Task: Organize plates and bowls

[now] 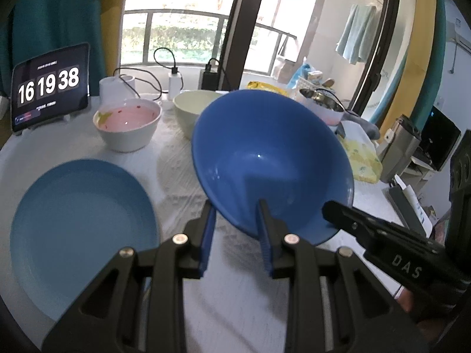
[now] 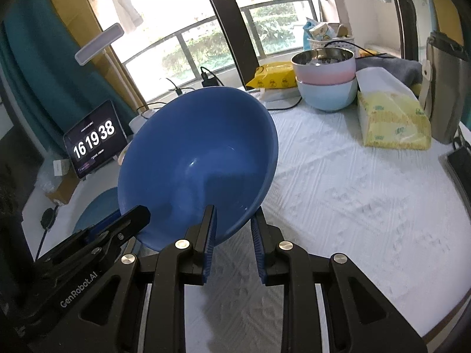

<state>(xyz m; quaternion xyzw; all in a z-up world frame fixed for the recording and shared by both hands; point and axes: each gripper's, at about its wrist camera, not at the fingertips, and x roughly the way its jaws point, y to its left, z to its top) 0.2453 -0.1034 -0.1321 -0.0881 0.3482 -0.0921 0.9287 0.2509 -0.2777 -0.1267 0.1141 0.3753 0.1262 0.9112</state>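
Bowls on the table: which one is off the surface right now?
The dark blue bowl, tilted and gripped at its rim by both grippers. The pink-lined white bowl and cream bowl sit upright on the cloth.

A lived-in home room. Ahead of the fingers, a table [image 2: 368,194] under a white cloth carries bowls [image 1: 128,123], a tissue pack [image 2: 394,123] and a clock tablet [image 1: 50,86]. Beyond them a balcony window [image 1: 182,32] shows hedges, with a towel [image 1: 354,33] hanging to the right.
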